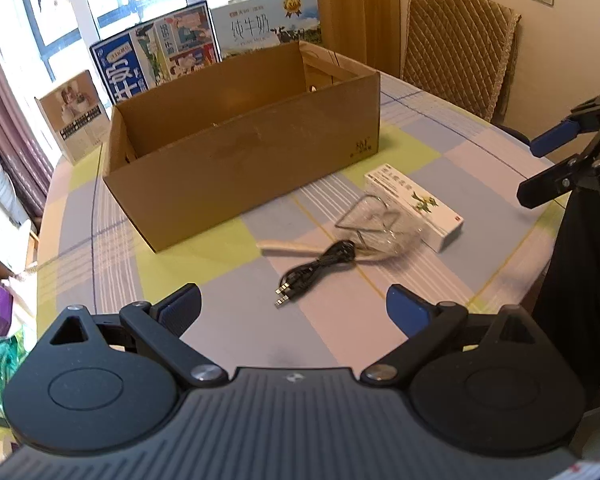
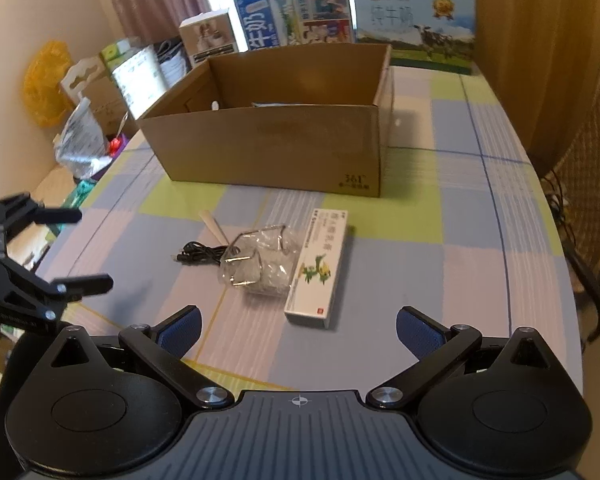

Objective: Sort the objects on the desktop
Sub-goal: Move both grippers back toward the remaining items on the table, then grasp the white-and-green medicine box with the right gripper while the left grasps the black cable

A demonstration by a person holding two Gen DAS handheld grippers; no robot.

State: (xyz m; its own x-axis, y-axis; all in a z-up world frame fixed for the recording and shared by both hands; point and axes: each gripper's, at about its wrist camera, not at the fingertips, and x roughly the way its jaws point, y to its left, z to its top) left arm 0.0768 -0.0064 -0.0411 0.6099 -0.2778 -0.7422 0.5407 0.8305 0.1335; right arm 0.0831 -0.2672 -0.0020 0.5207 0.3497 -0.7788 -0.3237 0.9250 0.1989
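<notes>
- Desktop objects, a black cable [image 1: 320,270], plastic bag [image 1: 374,226] and white carton [image 1: 416,210], lay mid-frame on the worktop [image 1: 440,148], none grasped.
- Left gripper [image 1: 294,308] and right gripper [image 2: 298,326] hovered with fingers apart; next likely called for closing on one item for the cardboard box [image 1: 240,152].

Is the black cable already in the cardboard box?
No. In the left wrist view the cable lies coiled on the tablecloth, in front of the box and outside it.

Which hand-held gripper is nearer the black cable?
Left. The left hand-held gripper is open just before the black cable; the right hand-held gripper faces the white box beyond it.
</notes>
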